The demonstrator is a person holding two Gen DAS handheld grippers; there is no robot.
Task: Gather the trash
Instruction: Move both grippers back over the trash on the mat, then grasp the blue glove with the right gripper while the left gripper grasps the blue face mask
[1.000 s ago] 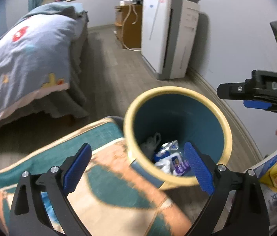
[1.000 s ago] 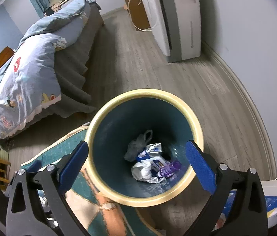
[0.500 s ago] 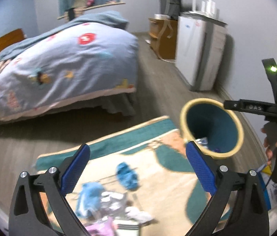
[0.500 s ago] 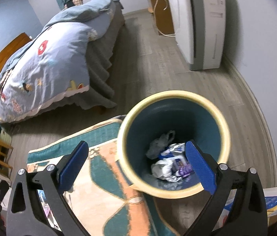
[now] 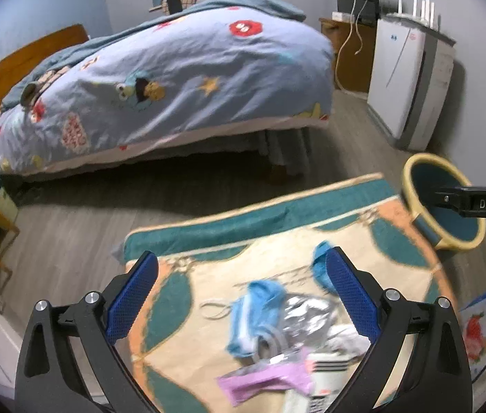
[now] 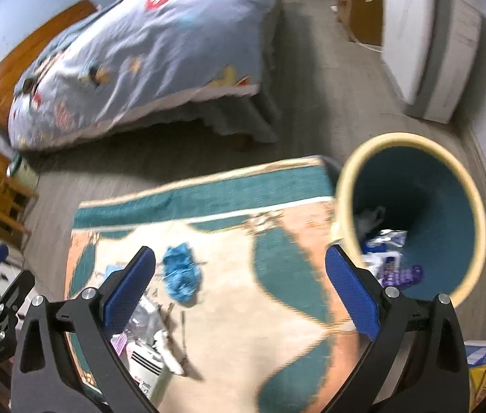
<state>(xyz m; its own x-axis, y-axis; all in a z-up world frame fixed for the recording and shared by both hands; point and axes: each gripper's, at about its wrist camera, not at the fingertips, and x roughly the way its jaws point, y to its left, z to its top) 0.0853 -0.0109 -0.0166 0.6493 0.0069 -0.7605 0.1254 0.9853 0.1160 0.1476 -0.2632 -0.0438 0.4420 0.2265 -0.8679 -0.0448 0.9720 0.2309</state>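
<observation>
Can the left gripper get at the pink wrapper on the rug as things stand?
Probably yes. The left gripper is open and empty, and the pink wrapper lies uncovered on the rug just below its fingers, with nothing between them.

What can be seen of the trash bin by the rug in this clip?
The trash bin is a round, open-topped bucket with a pale yellow rim and outside and a dark teal inside, plastic by its look. It stands upright on the wood-look floor, at the rug's far right corner, near the wall. No lid shows. Inside lie crumpled wrappers and a purple item. Neither pair of tongs touches it.
</observation>
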